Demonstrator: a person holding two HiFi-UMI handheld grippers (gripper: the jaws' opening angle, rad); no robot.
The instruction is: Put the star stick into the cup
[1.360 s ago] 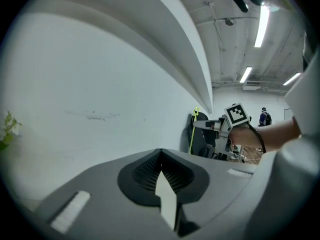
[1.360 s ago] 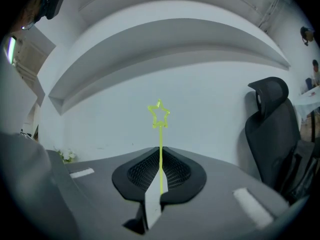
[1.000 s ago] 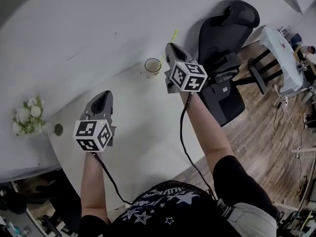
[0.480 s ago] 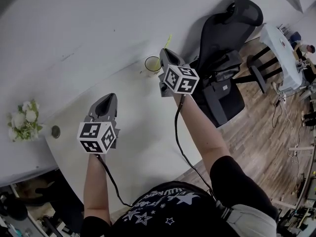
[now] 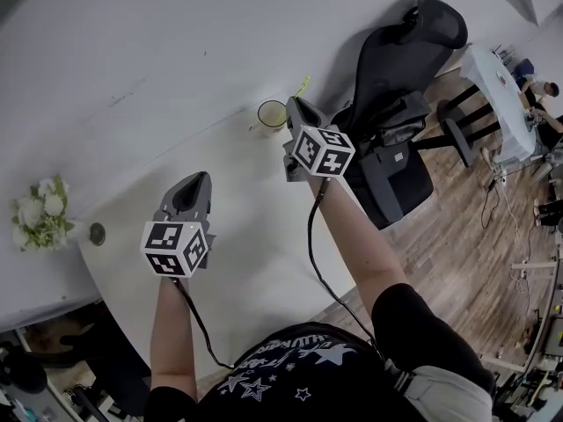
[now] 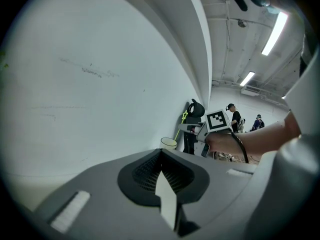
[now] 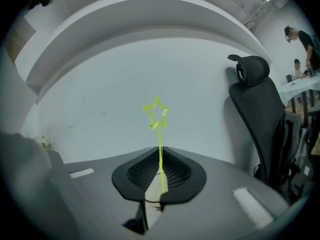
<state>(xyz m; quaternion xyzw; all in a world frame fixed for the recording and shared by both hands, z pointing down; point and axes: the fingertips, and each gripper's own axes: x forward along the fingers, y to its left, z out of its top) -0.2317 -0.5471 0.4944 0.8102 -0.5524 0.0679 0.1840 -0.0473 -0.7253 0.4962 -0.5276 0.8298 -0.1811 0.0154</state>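
A pale cup (image 5: 272,114) stands on the white table (image 5: 255,236) near the wall. My right gripper (image 5: 297,112) hovers just right of the cup, shut on the thin yellow-green star stick (image 5: 303,86), whose star end points up toward the wall. In the right gripper view the stick (image 7: 159,139) rises upright from the closed jaws of the right gripper (image 7: 161,176). My left gripper (image 5: 195,183) is shut and empty over the table's left part. Its own view shows the cup (image 6: 169,143), the star stick (image 6: 184,117) and the right gripper (image 6: 192,129) ahead.
A black office chair (image 5: 396,77) stands at the table's right end, close behind my right gripper. White flowers (image 5: 37,214) and a small round object (image 5: 97,233) sit at the far left. The white wall (image 5: 176,42) runs along the table's back. People stand far right (image 5: 538,86).
My right gripper has moved left and down with the star stick, closer to the cup. The left gripper has shifted only slightly.
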